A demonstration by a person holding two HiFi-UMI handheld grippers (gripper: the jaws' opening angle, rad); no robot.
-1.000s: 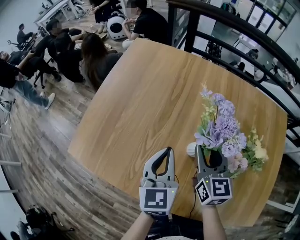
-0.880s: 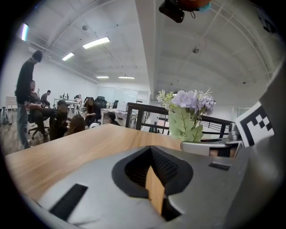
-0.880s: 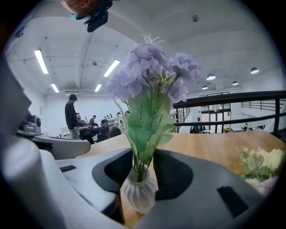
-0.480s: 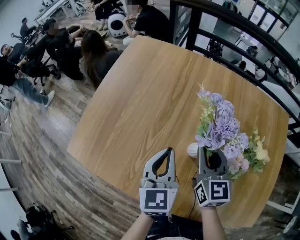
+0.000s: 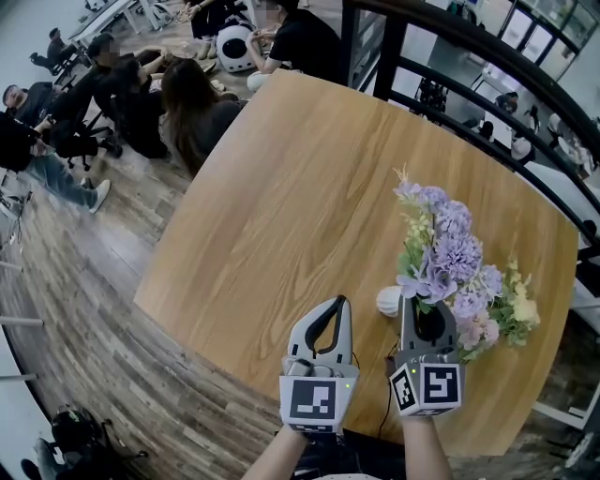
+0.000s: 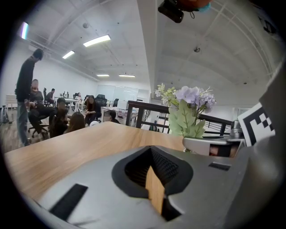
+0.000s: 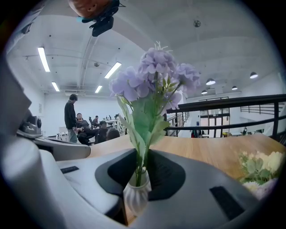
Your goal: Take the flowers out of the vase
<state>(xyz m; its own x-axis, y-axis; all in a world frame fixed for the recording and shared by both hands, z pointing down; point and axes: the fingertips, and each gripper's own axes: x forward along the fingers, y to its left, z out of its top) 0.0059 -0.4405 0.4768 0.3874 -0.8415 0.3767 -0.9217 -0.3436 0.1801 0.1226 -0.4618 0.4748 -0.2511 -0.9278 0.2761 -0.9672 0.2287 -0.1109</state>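
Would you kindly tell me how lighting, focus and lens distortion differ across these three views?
Head view: evenly lit, but the wide lens bows the table edges and railing. Left gripper view: dark round border, ceiling light strip glaring. Right gripper view: the vase close to the lens is soft, the flowers backlit against the ceiling.

A pale wooden table (image 5: 281, 206) with rounded corners stands on a grey-brown plank floor (image 5: 84, 309). A black metal railing (image 5: 487, 70) curves past the table's far right edge. At the far left a group of people (image 5: 141, 94) sits near white desks (image 5: 112, 19), and overhead a white vaulted ceiling (image 6: 214, 67) carries bright strip lights (image 6: 97, 40) above white walls.
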